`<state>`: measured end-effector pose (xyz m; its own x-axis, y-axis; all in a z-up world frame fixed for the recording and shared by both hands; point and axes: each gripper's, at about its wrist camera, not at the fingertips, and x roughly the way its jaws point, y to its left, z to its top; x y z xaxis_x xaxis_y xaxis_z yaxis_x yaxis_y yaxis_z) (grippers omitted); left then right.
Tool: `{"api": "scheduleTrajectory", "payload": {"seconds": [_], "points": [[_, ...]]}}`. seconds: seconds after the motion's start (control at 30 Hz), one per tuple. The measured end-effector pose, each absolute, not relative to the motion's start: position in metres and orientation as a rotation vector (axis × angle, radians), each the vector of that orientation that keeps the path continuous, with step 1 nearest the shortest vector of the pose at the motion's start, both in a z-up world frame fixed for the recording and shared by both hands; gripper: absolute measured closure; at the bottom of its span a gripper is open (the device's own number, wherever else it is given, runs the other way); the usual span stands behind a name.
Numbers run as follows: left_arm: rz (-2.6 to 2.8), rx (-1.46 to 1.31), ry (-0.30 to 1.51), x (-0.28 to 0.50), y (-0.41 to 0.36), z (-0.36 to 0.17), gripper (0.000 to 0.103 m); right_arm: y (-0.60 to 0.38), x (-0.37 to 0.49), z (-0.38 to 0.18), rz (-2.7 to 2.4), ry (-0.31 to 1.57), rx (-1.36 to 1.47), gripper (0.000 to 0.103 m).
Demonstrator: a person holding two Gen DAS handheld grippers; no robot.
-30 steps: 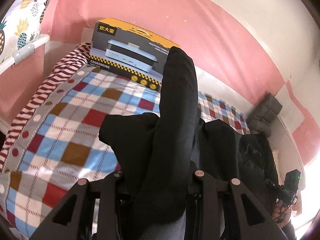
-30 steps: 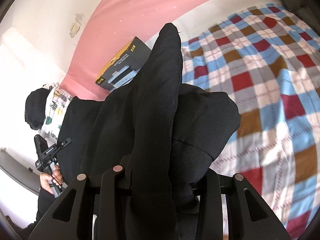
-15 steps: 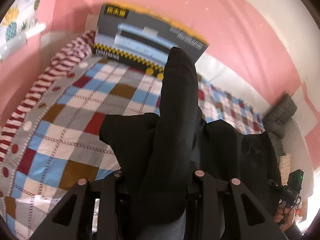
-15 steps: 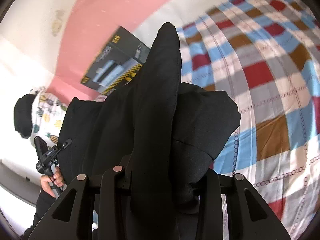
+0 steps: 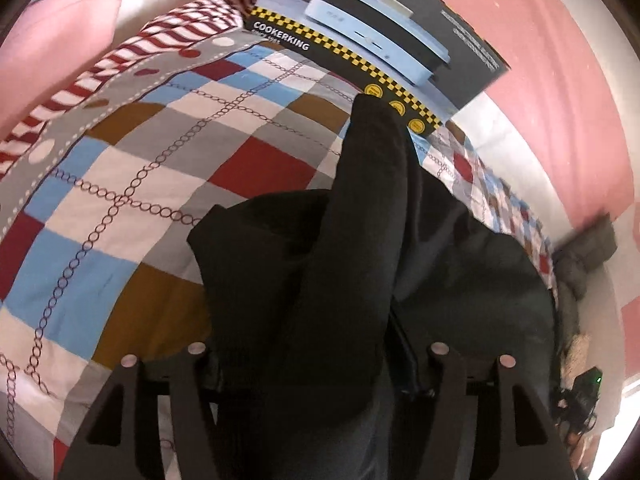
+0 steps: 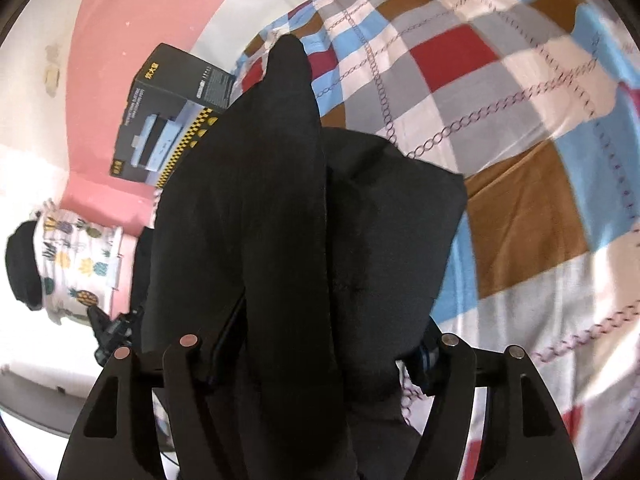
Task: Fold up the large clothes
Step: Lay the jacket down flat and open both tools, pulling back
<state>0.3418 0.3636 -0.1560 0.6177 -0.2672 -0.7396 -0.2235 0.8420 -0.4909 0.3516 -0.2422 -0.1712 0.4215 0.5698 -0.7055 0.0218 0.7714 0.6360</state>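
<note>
We angle both claws steeply down over a bed (image 5: 132,184) spread with a checked quilt of red, blue, brown, grey and white squares crossed by printed chain lines. A large black garment (image 5: 348,264) of soft, matte cloth lies bunched on the quilt and rises as a thick fold between each claw's fingers. The left claw (image 5: 316,360) and right claw (image 6: 320,348) have just been opening; the jaws stand well apart with cloth still between them, and we cannot tell whether the pads still press on it. Against the pink wall stands a dark carton (image 5: 384,44) picturing a pale blue appliance, edged in yellow-black checks, reading "COOKERKING".
</note>
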Motion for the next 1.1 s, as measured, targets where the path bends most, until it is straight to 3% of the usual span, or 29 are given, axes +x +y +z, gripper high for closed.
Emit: {"api": "scheduleTrajectory", "payload": {"seconds": [0.33, 0.4, 0.43, 0.53, 0.8, 1.1], "points": [[0.016, -0.639, 0.739, 0.304, 0.39, -0.105, 0.041, -0.253, 0.337, -0.099, 0.194, 0.883, 0.388, 0.036], [-0.006, -0.604, 0.731, 0.316, 0.378, -0.098, 0.041, -0.231, 0.349, -0.098, 0.215, 0.883, 0.303, 0.046], [-0.012, -0.557, 0.739, 0.325, 0.367, -0.096, 0.041, -0.22, 0.357, -0.1, 0.225, 0.891, 0.284, 0.057], [0.004, -0.434, 0.797, 0.35, 0.341, -0.109, 0.041, -0.208, 0.377, -0.124, 0.183, 0.956, 0.225, 0.067], [0.067, -0.426, 0.829, 0.342, 0.344, -0.119, 0.041, -0.227, 0.364, -0.124, 0.154, 0.962, 0.25, 0.067], [0.054, -0.388, 0.749, 0.245, 0.301, -0.073, 0.041, -0.219, 0.275, -0.085, 0.21, 0.865, 0.186, 0.067]]}}
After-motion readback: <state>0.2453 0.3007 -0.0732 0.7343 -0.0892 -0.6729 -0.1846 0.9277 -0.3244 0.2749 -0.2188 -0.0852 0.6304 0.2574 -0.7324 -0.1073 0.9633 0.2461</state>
